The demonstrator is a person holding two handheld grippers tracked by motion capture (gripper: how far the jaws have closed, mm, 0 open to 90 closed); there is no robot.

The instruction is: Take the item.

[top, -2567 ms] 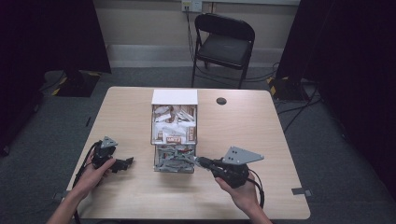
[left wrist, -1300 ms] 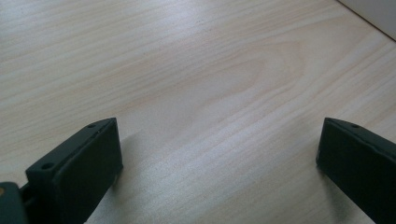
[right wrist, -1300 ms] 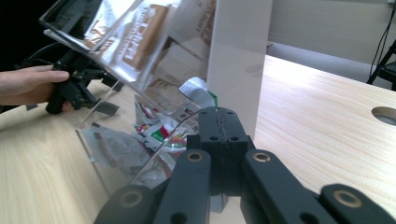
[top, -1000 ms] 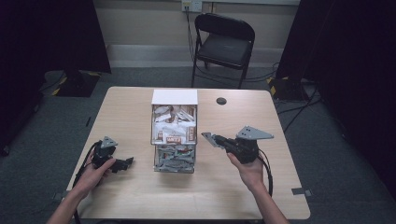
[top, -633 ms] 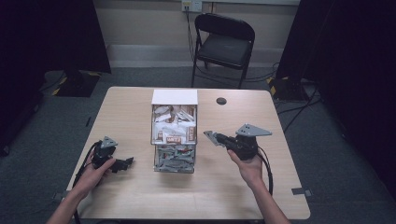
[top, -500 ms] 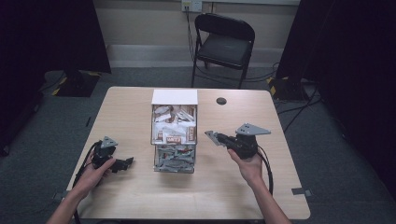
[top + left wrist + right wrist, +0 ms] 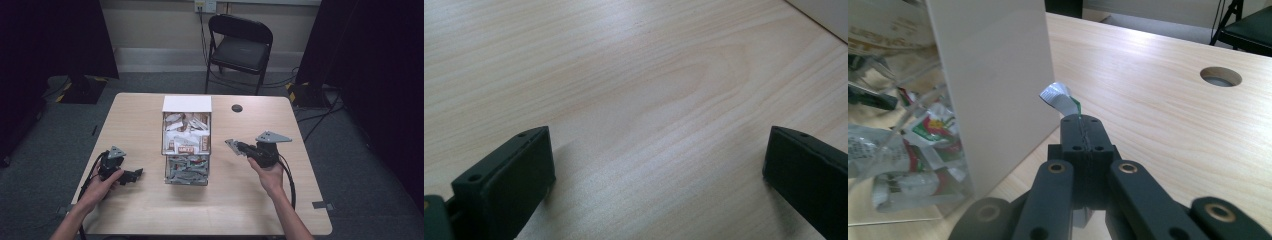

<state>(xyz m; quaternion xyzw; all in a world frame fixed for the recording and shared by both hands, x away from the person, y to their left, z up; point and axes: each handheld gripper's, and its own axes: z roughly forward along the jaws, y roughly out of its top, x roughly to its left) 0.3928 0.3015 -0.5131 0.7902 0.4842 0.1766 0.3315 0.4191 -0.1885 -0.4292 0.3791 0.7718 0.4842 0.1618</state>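
High view — box [image 7: 186, 103] holds packets [image 7: 186, 143].

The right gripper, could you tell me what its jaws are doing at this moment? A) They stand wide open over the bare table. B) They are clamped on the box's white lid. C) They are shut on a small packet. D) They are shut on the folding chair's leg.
C: in the right gripper view the right gripper has its jaws pressed together, with a small packet sticking out from between them beside the box.
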